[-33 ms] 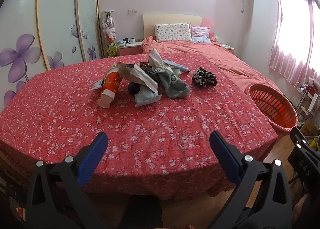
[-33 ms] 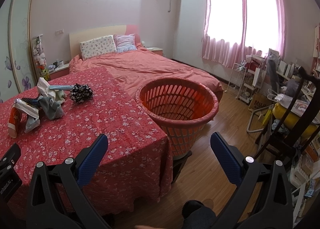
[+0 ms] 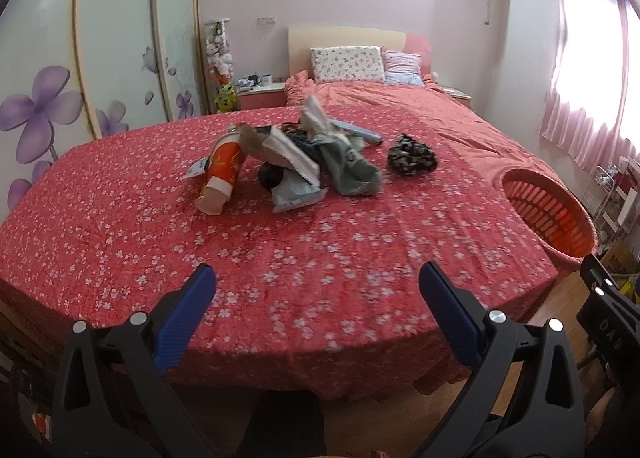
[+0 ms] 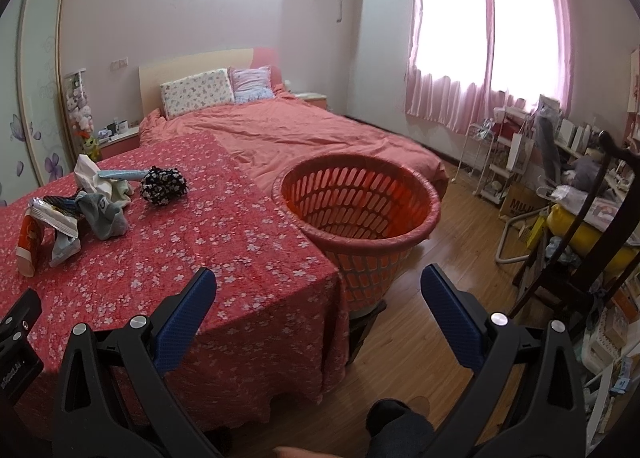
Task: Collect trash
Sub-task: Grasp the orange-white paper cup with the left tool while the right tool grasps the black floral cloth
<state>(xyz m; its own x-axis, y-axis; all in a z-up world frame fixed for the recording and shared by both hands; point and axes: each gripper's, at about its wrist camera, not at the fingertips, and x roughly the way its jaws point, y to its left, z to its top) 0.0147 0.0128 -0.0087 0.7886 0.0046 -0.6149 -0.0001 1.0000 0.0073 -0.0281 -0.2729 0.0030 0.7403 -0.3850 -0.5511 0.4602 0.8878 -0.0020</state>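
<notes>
**Trash heap on the floral tabletop, basket at its right edge**

We see both pairs of tongs spread wide and holding nothing. The left tongs (image 3: 318, 290) hang over the near edge of the tabletop (image 3: 120, 225), which is draped in a red cloth scattered with small white blossoms. The right tongs (image 4: 319, 290) point across the near right corner of that cloth toward the orange basket (image 4: 356, 236).

The trash sits in a loose heap on the far half of the tabletop, well apart from either pair of tongs. At its left lies an orange and red cup (image 3: 221, 177) tipped on its side, its pale rim toward us, with a small white paper tag (image 3: 196, 169) just beside it. Leaning over the cup is a white wrapper (image 3: 286, 151) with a saw-toothed edge, and under that a pale blue-green packet (image 3: 298, 195) lies flat. A grey-green sock (image 3: 354, 169) slumps at the right side of the heap, touching the wrappers. Behind it a crumpled white tissue (image 3: 314, 115) stands up, and a light blue tube (image 3: 356, 130) juts out to the right. A dark round thing sits under the wrappers; we cannot tell what it is. Near the heap's right, lying apart, is a black-and-white patterned bundle (image 3: 412, 155).

The orange basket is slatted and round, standing on the wooden floor (image 4: 420, 338) against the tabletop's right edge. Beyond the tabletop lies a bed (image 4: 304, 137) with two pillows.
</notes>
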